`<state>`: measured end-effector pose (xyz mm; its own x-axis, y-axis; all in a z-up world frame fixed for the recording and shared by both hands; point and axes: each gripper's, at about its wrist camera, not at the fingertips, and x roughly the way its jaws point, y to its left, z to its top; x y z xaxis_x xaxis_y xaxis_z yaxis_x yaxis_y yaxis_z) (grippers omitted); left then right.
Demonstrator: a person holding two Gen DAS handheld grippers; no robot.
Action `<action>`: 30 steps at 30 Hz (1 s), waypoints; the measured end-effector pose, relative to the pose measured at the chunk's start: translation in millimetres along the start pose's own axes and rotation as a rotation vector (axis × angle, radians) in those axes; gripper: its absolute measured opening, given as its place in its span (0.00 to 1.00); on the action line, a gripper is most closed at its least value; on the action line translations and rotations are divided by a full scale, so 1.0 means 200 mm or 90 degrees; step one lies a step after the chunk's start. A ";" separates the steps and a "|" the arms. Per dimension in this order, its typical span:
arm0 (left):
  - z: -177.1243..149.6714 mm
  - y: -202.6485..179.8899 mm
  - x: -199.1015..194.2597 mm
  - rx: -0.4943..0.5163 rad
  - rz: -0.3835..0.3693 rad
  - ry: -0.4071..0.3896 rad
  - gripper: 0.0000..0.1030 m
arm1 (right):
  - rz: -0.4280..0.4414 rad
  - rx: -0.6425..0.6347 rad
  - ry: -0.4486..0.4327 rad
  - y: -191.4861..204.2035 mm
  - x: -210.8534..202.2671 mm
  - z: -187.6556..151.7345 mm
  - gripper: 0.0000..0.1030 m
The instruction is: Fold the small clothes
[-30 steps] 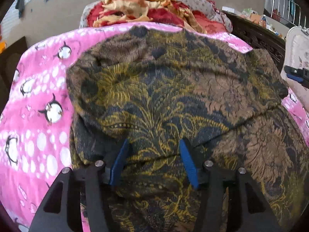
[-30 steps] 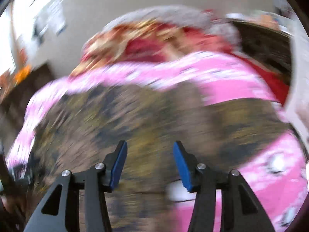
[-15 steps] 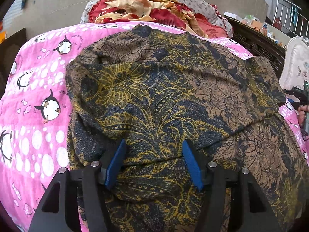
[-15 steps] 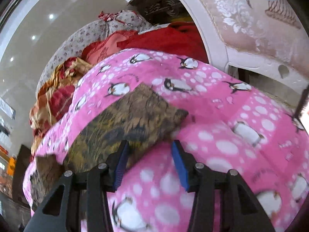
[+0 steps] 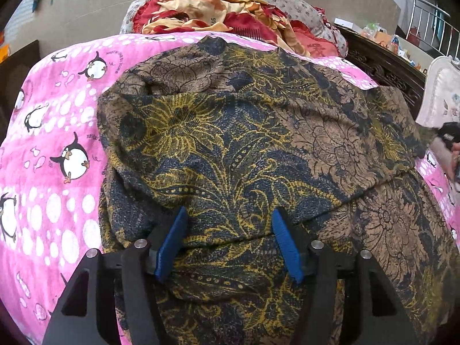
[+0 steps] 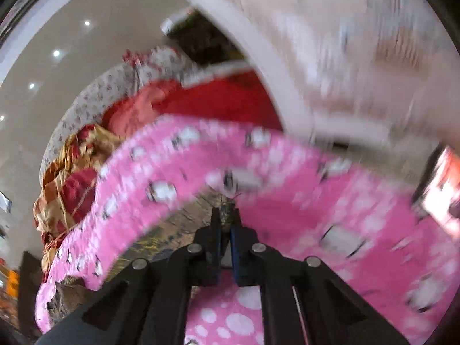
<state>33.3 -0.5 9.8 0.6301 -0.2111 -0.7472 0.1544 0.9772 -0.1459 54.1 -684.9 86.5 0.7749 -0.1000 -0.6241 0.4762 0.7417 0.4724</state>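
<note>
A brown, navy and yellow patterned garment [image 5: 244, 132] lies spread over a pink penguin blanket [image 5: 57, 109]. My left gripper [image 5: 228, 230] stands half open at the garment's near edge. A fold of the cloth lies between and under its blue pads [image 5: 172, 244], which do not press on it. In the blurred right wrist view my right gripper [image 6: 225, 215] is shut on a corner of the garment [image 6: 172, 230] at the blanket's [image 6: 302, 207] right side. The left wrist view shows that right gripper [image 5: 448, 135], dim, at its far right edge with a hand [image 5: 445, 155] behind it.
A heap of red and gold bedding [image 5: 218, 8] on a grey flowered pillow lies beyond the garment. Dark carved wooden furniture [image 5: 382, 66] runs along the back right. A white padded headboard [image 6: 345, 43] rises close to the right gripper.
The right gripper swung right across the bed to the garment's right corner, rolled, and shut on the cloth. The left gripper stayed where it was, still half open.
</note>
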 end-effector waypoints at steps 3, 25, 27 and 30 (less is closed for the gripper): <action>0.00 0.00 0.00 -0.005 -0.005 -0.001 0.41 | -0.017 -0.019 -0.076 0.03 -0.29 0.17 0.05; 0.11 0.09 -0.26 -0.085 -0.084 -0.083 0.41 | 0.399 -0.463 0.214 1.82 -0.29 -1.69 0.06; 0.13 0.08 -0.21 -0.101 -0.147 -0.056 0.41 | 0.375 -0.507 0.253 1.81 -0.24 -1.88 0.06; 0.17 0.04 -0.07 -0.122 -0.247 -0.016 0.41 | 0.354 -0.506 0.270 1.75 -0.22 -1.97 0.07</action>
<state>51.2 8.7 42.0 0.5720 -0.5624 -0.5971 0.2413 0.8111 -0.5328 23.1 -159.2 34.4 0.5182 0.5135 -0.6840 -0.4295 0.8478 0.3111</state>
